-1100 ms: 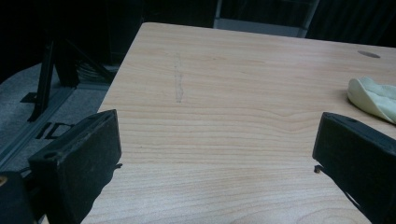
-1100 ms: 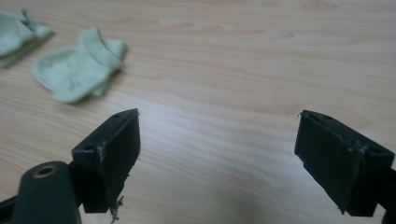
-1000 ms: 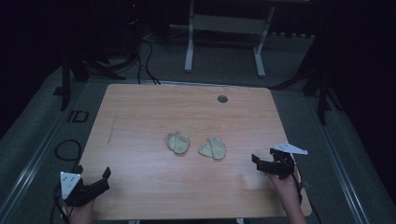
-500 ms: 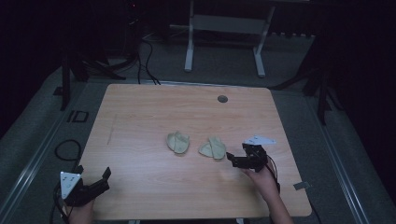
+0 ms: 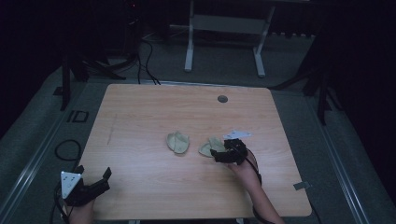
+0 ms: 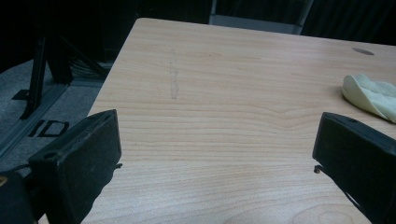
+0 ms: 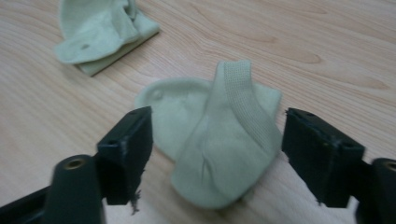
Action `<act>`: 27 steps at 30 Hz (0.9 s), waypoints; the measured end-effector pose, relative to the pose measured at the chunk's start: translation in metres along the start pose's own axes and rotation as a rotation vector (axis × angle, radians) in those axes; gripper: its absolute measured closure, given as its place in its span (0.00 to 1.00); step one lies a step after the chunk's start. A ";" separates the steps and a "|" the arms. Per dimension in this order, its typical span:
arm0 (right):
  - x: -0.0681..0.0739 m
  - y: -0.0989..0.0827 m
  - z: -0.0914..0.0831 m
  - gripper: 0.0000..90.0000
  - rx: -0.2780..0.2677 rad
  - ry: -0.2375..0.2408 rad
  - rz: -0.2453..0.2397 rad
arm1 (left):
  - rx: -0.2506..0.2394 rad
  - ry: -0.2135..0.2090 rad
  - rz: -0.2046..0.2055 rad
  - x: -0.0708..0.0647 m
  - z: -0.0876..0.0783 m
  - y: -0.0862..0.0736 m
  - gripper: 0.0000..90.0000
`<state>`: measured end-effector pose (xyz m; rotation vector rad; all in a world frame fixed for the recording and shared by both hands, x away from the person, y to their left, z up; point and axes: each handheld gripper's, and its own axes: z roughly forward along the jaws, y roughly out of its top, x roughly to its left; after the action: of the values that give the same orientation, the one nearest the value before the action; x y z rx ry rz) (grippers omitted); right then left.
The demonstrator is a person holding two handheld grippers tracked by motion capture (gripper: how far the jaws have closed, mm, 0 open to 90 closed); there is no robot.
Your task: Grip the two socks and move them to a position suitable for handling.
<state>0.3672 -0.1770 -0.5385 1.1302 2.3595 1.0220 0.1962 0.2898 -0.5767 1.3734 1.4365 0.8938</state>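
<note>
A pale green sock (image 7: pixel 219 140) lies crumpled near the middle of the table (image 5: pixel 140 116), its ribbed cuff folded over the top. The right gripper (image 5: pixel 219 155) has its jaws either side of it, wide apart and just closing in, pads not pressing the cloth. A second sock (image 5: pixel 178 142) lies just beside. The left gripper (image 5: pixel 93 179) sits open and empty at the near left corner
</note>
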 end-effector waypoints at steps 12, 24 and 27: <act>0.003 0.011 0.033 0.38 0.057 -0.040 -0.036 | 0.008 -0.004 0.004 0.000 0.001 0.000 0.01; 0.013 0.010 0.040 0.53 0.069 -0.062 -0.029 | 0.008 -0.010 0.009 -0.001 0.001 0.000 0.01; 0.014 0.010 0.040 0.65 0.059 -0.069 -0.025 | 0.008 -0.009 0.006 0.000 0.000 0.000 0.01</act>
<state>0.3860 -0.1432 -0.5590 1.1357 2.3570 0.8956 0.1967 0.2894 -0.5767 1.3873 1.4310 0.8850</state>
